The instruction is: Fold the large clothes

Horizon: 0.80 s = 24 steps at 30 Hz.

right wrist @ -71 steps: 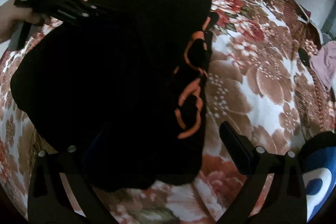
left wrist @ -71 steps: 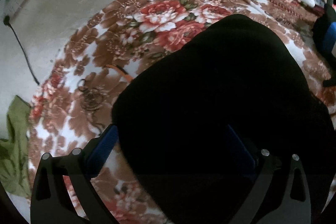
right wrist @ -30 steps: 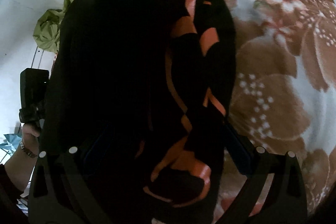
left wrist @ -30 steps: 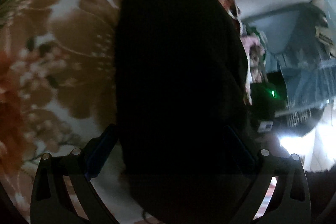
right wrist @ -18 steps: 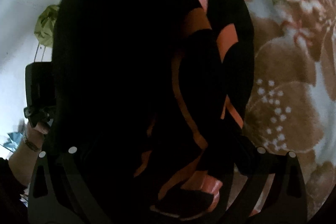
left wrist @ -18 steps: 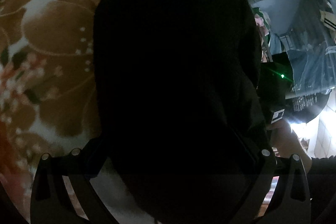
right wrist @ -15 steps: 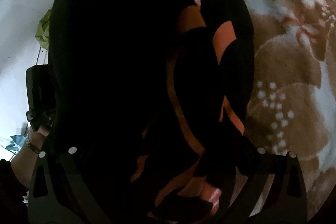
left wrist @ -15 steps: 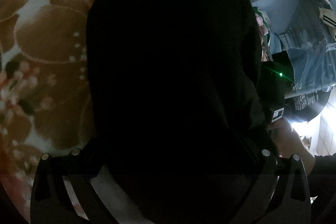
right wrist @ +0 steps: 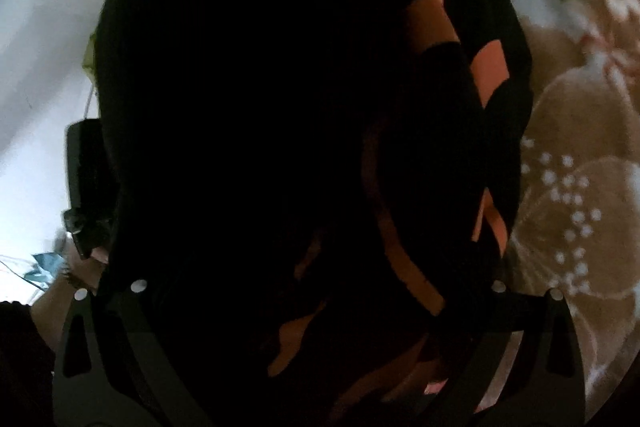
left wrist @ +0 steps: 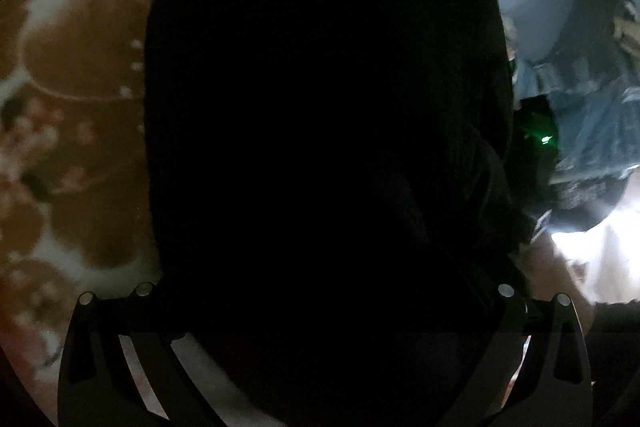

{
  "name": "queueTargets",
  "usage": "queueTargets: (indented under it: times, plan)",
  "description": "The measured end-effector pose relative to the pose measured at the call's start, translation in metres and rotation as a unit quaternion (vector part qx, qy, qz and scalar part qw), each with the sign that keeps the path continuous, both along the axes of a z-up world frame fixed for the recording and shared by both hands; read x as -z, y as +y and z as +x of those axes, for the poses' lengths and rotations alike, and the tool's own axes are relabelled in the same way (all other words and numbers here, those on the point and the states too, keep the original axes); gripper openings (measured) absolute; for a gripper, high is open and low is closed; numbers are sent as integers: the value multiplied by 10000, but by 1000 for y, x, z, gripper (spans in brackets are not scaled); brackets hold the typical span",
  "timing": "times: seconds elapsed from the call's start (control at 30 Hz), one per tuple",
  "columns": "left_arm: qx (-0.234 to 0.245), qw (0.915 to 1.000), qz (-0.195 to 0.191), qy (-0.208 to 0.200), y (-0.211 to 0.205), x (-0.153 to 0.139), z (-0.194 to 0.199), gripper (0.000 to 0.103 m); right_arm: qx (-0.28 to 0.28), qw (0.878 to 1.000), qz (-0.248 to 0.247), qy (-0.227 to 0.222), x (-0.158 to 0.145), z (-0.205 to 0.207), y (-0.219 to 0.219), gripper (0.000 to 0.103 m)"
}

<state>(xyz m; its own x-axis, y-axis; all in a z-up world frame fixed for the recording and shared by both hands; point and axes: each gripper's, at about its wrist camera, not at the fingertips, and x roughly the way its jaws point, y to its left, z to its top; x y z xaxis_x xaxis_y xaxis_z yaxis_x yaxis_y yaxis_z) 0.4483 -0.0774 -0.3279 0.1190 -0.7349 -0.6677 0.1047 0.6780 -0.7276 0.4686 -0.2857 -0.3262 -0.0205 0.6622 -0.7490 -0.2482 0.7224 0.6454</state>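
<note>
A black garment fills the middle of the left wrist view and hangs over my left gripper. Only the finger bases show, standing wide apart; the tips are under the cloth. The right wrist view is the same: the black garment with its orange print covers my right gripper and hides its fingertips. The garment is up off the floral bedspread. Each view catches the other gripper beside the cloth: the right one, with a green light, and the left one, held in a hand.
The brown and white floral bedspread lies to the left in the left wrist view. A pale wall stands behind the garment. Blurred shelves or clutter and a bright light patch sit at the right.
The garment lay on the bed 2.4 s ago; it has since been raised with both grippers. In the last half second it has spread slightly wider across both views.
</note>
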Motion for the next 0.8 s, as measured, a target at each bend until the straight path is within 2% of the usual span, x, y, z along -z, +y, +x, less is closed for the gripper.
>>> queueTargets:
  times: [0.03, 0.1, 0.13, 0.17, 0.2, 0.23, 0.3, 0.37, 0.43, 0.6, 0.7, 0.8]
  plan:
    - [-14, 9996, -281, 45, 1, 5, 0, 95, -2, 9999, 117, 31, 2, 1, -2, 98]
    - [28, 9991, -425, -6, 4, 5, -2, 88, -20, 9994, 336, 69, 5, -1, -8, 91]
    - [44, 9988, -481, -57, 5, 2, -3, 79, -12, 9991, 422, 106, 6, -1, -10, 82]
    - [61, 9988, -475, -117, 3, -3, -6, 76, 7, 9988, 470, 128, 4, -2, -12, 76]
    - [80, 9989, -437, -170, 1, -8, -7, 71, -22, 9987, 497, 96, -3, -4, -11, 65]
    - [117, 9990, -370, -242, -4, -16, -9, 69, -118, 9990, 432, -25, -11, -7, -7, 60]
    - [118, 9989, -265, -358, -9, -22, -14, 68, -180, 9993, 290, -155, -17, -11, -2, 57]
    - [-94, 9986, -363, -379, -9, -21, -18, 66, 24, 9993, 363, -132, -15, -13, -2, 52]
    - [-165, 9980, -410, -459, -18, -33, -19, 62, 68, 9990, 344, -271, -23, -17, 1, 48]
    - [-51, 9965, -460, -695, -17, -55, -31, 60, 50, 9978, 562, -351, -35, -35, -6, 48]
    - [-59, 9967, -396, -708, -15, -67, -39, 60, 19, 9979, 497, -413, -40, -41, -1, 48]
    - [-36, 9958, -364, -840, -10, -87, -48, 60, -20, 9970, 558, -531, -62, -41, 4, 48]
